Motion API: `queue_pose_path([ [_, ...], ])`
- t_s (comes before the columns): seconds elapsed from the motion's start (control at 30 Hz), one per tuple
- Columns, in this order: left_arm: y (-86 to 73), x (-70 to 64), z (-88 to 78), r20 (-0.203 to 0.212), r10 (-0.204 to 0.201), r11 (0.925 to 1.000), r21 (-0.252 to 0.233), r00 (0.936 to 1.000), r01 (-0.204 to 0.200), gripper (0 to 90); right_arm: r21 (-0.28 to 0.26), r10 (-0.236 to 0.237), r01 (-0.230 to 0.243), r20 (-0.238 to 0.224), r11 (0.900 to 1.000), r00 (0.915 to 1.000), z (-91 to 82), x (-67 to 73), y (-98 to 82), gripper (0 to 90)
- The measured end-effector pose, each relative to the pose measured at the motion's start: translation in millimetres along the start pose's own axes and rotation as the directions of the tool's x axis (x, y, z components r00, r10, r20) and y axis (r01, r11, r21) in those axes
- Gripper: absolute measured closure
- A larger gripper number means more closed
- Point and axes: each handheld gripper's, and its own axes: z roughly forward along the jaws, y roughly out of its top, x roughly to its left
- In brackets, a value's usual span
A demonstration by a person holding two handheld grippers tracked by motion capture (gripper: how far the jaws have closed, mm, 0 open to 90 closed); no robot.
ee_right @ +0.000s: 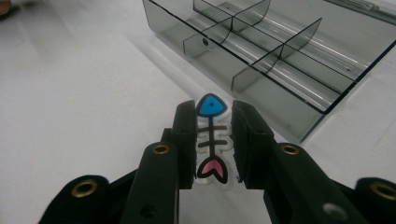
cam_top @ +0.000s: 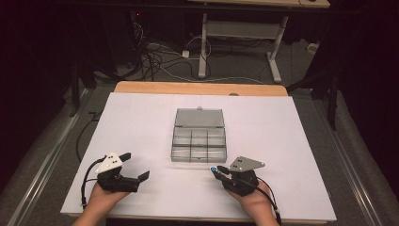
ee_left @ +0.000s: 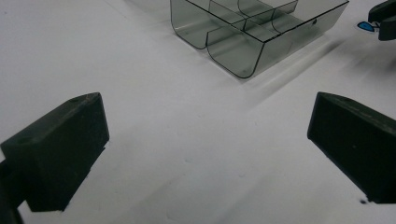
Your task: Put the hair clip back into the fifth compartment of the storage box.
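Near the table's front edge, the right gripper [ee_right: 212, 140] clamps a fish-skeleton charm [ee_right: 212, 140] beside the open clear compartment box [cam_top: 198, 141]; the left gripper [cam_top: 136, 165] gapes wide, empty.

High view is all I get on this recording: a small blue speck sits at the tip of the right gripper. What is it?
Observer: A flat fish-skeleton charm, blue head, pink tail; the right gripper has its jaws closed on both sides of it.
Operator: Which way does the head point?
Observer: Away from the hand, toward the smoky clear divided box.
Operator: Anything in the box's near compartments?
Observer: The right gripper view shows nothing in them.
Operator: And the left gripper?
Observer: The left gripper has its jaws wide apart over the white table sheet, nothing between them.
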Motion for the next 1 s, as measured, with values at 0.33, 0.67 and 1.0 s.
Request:
queue_pose_path([
  [0.33, 3.7, -2.1, 1.9, 0.006, 0.005, 1.0000, -0.004, 1.0000, -0.005, 0.0, -0.038, 0.005, -0.005, -0.004, 0.999, 1.0000, -4.6, -0.8, 11.0, 73.3],
  [0.67, 3.1, -4.1, 5.8, 0.022, 0.011, 0.9999, 0.006, 0.9997, -0.011, 0.0, -0.029, 0.008, -0.008, 0.000, 1.000, 1.0000, -0.1, 2.1, 18.5, 73.3],
  [1.0, 4.3, -4.4, 5.9, 0.030, 0.017, 0.9999, 0.003, 0.9994, -0.017, 0.0, -0.028, 0.002, -0.002, -0.012, 1.000, 0.9999, 10.9, 0.0, 25.6, 73.3],
])
